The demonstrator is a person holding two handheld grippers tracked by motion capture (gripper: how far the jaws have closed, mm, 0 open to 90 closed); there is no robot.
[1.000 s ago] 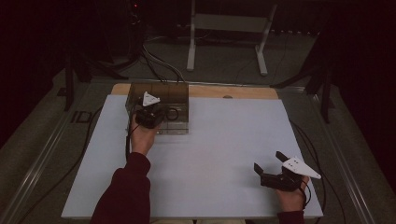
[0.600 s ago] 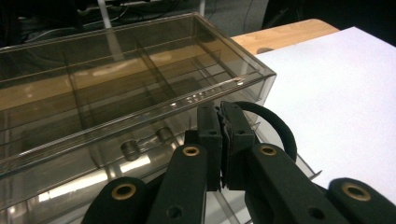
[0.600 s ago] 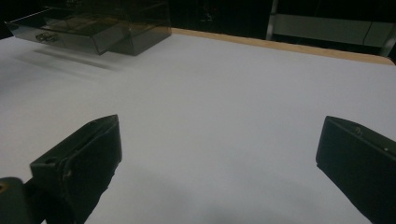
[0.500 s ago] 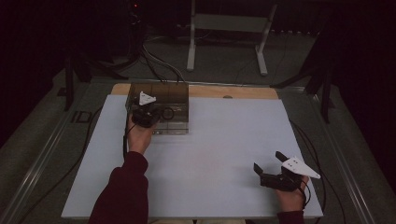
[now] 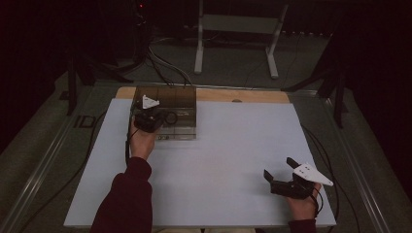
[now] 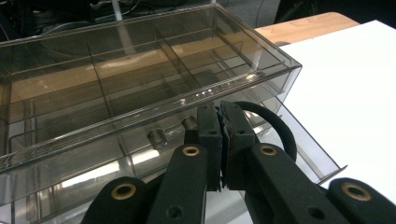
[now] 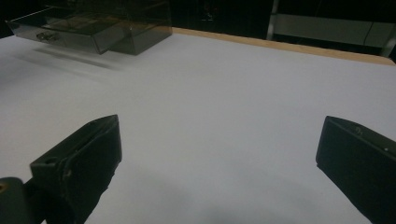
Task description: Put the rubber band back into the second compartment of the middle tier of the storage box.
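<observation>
Fingers of the left gripper are pressed together, tips at the front wall of a clear plastic drawer, just beside two small knobs on that wall. Whether a thin lip or pull is pinched between the pads cannot be told; no visible gap remains between them. A black cable loop curves behind the right finger.

The drawer belongs to a transparent smoky-tinted compartment box standing at the far left of the white table, its rear over a wooden strip. The drawer stands pulled partly forward out of the box front. Thin dividers split the upper tray into compartments; no contents are discernible.

Handling assessment: the box appears to be rigid thin-walled plastic, light and probably empty, so it is likely to slide on the smooth table when the drawer is pulled or pushed. The glossy walls offer poor friction and may crack under hard pinching. The knobs or the drawer's front edge are the suitable grasp points; bracing the box body is advisable.

The right gripper rests near the table's near right corner, well apart from the box, its fingers spread wide and empty.
</observation>
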